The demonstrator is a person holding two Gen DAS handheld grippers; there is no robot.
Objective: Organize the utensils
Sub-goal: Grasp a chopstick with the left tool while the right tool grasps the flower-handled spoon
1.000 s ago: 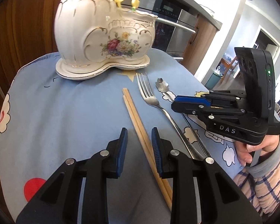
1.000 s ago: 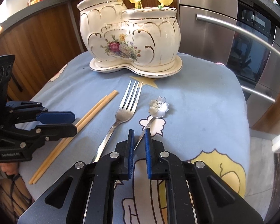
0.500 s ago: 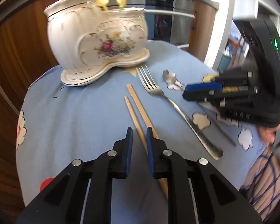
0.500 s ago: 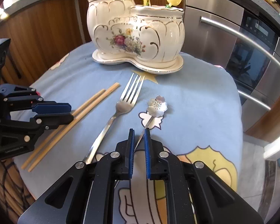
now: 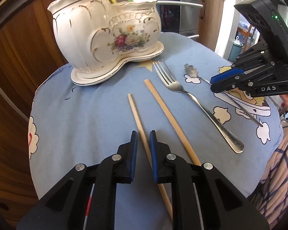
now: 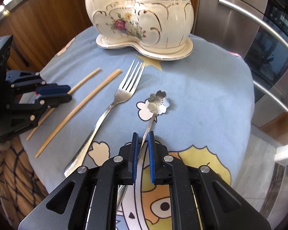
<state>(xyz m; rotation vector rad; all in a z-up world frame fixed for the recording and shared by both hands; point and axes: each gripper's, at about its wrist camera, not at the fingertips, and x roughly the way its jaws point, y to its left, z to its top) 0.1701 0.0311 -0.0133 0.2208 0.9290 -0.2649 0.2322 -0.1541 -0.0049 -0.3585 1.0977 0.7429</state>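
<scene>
Since a second ago the two pale wooden chopsticks lie apart where they lay touching: the left chopstick has shifted away from the right chopstick. Our left gripper has narrowed its jaws and now straddles the left chopstick; the blue pads sit just beside the stick on both sides, but we cannot tell whether they press on it.

Our right gripper has its jaws close together around the thin handle of the small silver flower-shaped spoon; the handle touches the left pad, and we cannot tell if it is truly clamped. The spoon's bowl lies on the light-blue cartoon-printed cloth covering the round counter, beyond the gripper.

From left to right in the right wrist view we see the left chopstick, the right chopstick, the silver metal fork and the spoon, all pointing toward the far side. There the cream ceramic two-part utensil holder with gold trim and a painted flower bouquet stands on its matching tray, already holding some utensils. A stainless steel oven stands behind on the right.
</scene>
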